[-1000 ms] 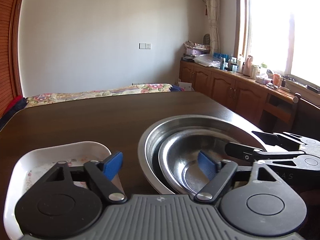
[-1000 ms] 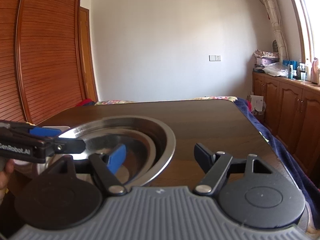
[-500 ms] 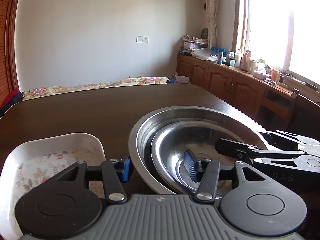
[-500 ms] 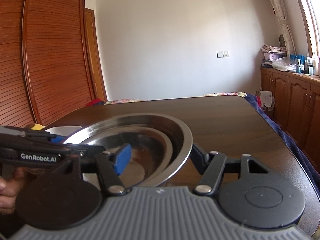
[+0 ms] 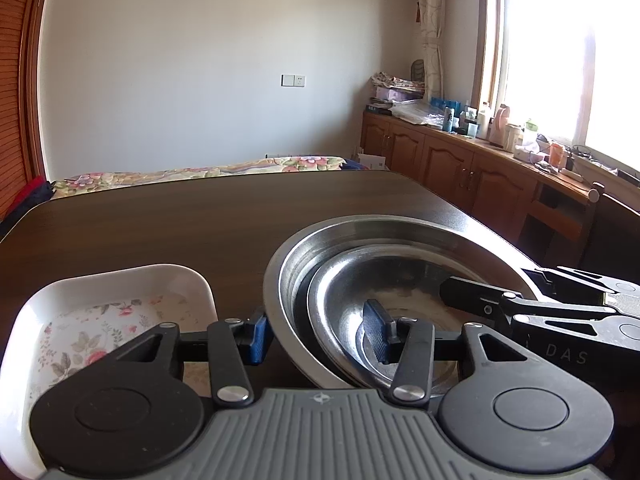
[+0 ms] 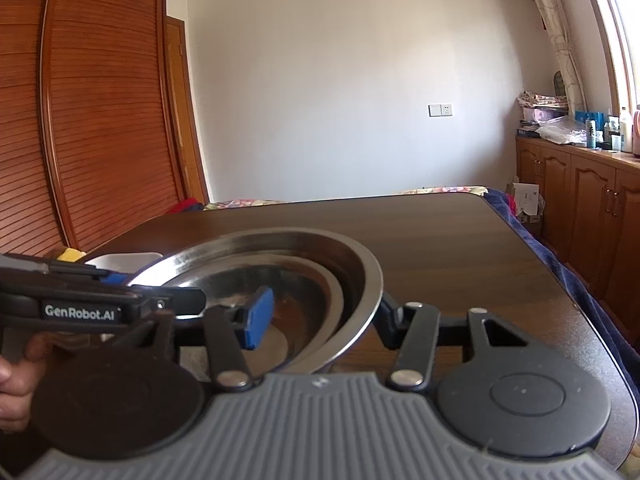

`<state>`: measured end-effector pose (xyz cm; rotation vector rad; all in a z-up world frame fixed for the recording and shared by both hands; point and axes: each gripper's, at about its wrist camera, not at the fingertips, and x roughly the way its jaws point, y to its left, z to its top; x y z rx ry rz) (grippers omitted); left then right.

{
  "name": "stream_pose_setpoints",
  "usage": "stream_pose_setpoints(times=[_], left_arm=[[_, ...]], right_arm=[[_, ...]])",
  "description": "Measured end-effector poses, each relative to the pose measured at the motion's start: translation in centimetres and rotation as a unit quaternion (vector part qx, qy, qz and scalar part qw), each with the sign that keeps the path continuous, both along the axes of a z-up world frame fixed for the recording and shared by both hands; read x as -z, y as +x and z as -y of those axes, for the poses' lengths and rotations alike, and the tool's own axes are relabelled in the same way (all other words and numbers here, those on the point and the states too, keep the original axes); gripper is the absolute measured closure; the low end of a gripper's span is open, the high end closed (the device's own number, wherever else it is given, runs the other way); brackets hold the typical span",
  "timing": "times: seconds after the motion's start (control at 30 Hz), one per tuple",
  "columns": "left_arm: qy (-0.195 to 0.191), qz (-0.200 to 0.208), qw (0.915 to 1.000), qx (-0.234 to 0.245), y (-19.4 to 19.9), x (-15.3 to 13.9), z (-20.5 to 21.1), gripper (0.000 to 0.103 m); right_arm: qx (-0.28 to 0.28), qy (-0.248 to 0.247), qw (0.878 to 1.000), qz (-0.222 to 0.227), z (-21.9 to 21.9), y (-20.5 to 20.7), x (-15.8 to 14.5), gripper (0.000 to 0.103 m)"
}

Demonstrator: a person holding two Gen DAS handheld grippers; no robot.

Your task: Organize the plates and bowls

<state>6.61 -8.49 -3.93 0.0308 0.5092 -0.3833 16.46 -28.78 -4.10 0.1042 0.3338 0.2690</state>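
Observation:
Nested steel bowls (image 5: 400,280) sit on the dark wooden table (image 5: 180,220), the largest bowl (image 6: 320,240) outermost. My left gripper (image 5: 316,334) is shut across the stack's near-left wall, one blue pad outside and one inside. My right gripper (image 6: 320,316) is shut across the right rim, its blue pad inside the bowls. Beside the bowls on the left lies a white rectangular dish (image 5: 100,312) with a floral bottom. In the left wrist view the right gripper's body (image 5: 560,312) reaches in from the right.
A person's hand (image 6: 16,380) holds the left gripper's handle (image 6: 100,304). A small yellow object (image 6: 72,255) lies behind the white dish (image 6: 120,260). The table's right edge (image 6: 560,280) is close, with a cluttered wooden cabinet (image 5: 480,168) beyond. A bed (image 5: 200,170) stands past the far edge.
Both grippers have narrowed from wide open onto the walls of the steel bowl stack, one on each side. Both camera views have tilted slightly upward.

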Motion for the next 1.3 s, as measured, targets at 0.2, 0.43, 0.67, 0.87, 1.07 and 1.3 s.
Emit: stream_pose_setpoints(times=[0.2, 0.43, 0.67, 0.87, 1.07, 1.3], left_arm=[[-0.004, 0.000, 1.0000, 0.002, 0.0, -0.3, -0.1, 0.056], [-0.007, 0.012, 0.9999, 0.002, -0.1, -0.7, 0.0, 0.056], [-0.010, 0.025, 0.9996, 0.001, 0.2, -2.1, -0.1, 0.056], [-0.010, 0.040, 0.9991, -0.002, 0.4, -3.9, -0.3, 0.056], [-0.009, 0.053, 0.9985, -0.011, 0.4, -5.3, -1.3, 0.056], [-0.006, 0.060, 0.9978, -0.029, -0.1, -6.2, -3.5, 0.056]], right_arm=[[0.010, 0.006, 1.000, 0.002, 0.1, 0.0, -0.1, 0.055], [0.015, 0.013, 1.000, 0.010, 0.3, -0.2, -0.6, 0.057], [0.010, 0.012, 1.000, 0.022, 0.5, 0.1, -1.4, 0.057], [0.004, 0.005, 0.999, 0.039, 0.2, 0.6, -2.7, 0.057], [-0.010, -0.003, 0.999, 0.053, -0.7, 1.1, -3.8, 0.057], [-0.029, -0.009, 0.998, 0.061, -2.3, 1.2, -4.6, 0.057]])
